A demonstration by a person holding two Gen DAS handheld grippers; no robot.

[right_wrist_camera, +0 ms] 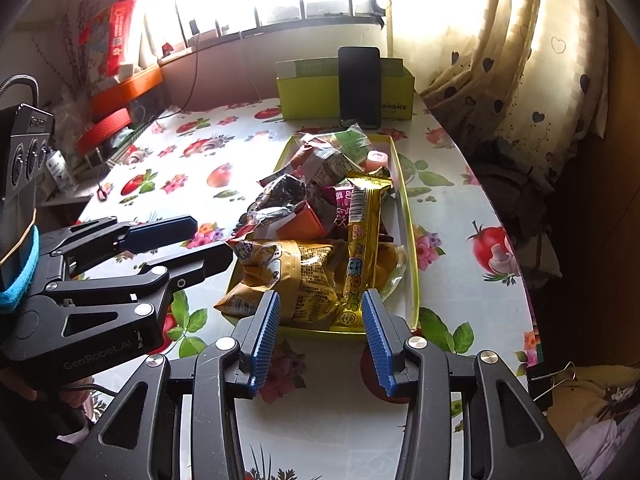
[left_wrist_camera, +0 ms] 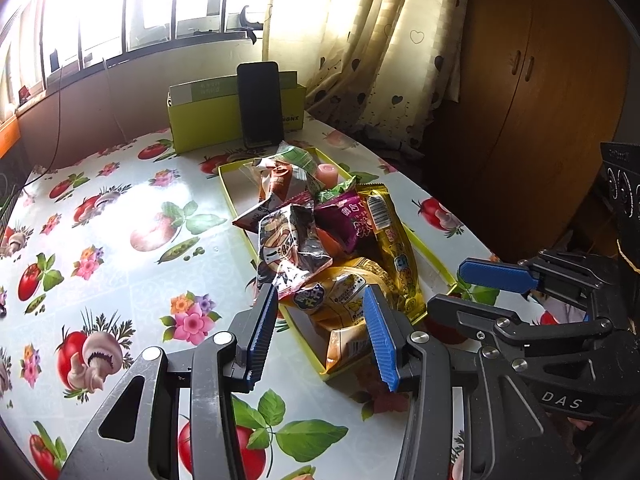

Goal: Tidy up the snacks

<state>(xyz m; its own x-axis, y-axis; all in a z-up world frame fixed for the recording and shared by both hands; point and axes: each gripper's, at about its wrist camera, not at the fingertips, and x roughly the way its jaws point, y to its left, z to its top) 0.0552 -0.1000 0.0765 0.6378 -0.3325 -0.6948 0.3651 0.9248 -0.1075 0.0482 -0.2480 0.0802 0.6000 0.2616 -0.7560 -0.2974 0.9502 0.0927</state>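
Note:
A shallow yellow-green tray (left_wrist_camera: 236, 204) (right_wrist_camera: 410, 240) on the table holds a heap of snack packets: a gold stick pack (left_wrist_camera: 396, 248) (right_wrist_camera: 362, 248), a yellow bag (left_wrist_camera: 340, 296) (right_wrist_camera: 296, 276), a purple packet (left_wrist_camera: 348, 220), a silver-brown packet (left_wrist_camera: 292, 248) and a pink jelly cup (left_wrist_camera: 328, 172) (right_wrist_camera: 378, 158). My left gripper (left_wrist_camera: 320, 300) is open and empty, its fingers just above the tray's near end. My right gripper (right_wrist_camera: 318, 304) is open and empty at the tray's near edge, over the yellow bag. Each gripper shows in the other's view (left_wrist_camera: 464, 288) (right_wrist_camera: 212, 240).
The table (left_wrist_camera: 120, 216) has a fruit-and-flower oilcloth. A green box (left_wrist_camera: 208, 124) (right_wrist_camera: 312, 96) with a black phone (left_wrist_camera: 260, 104) (right_wrist_camera: 359, 86) leaning on it stands behind the tray. Curtain and a wooden wardrobe (left_wrist_camera: 540, 100) are at the right. Clutter lies at the far left (right_wrist_camera: 108, 120).

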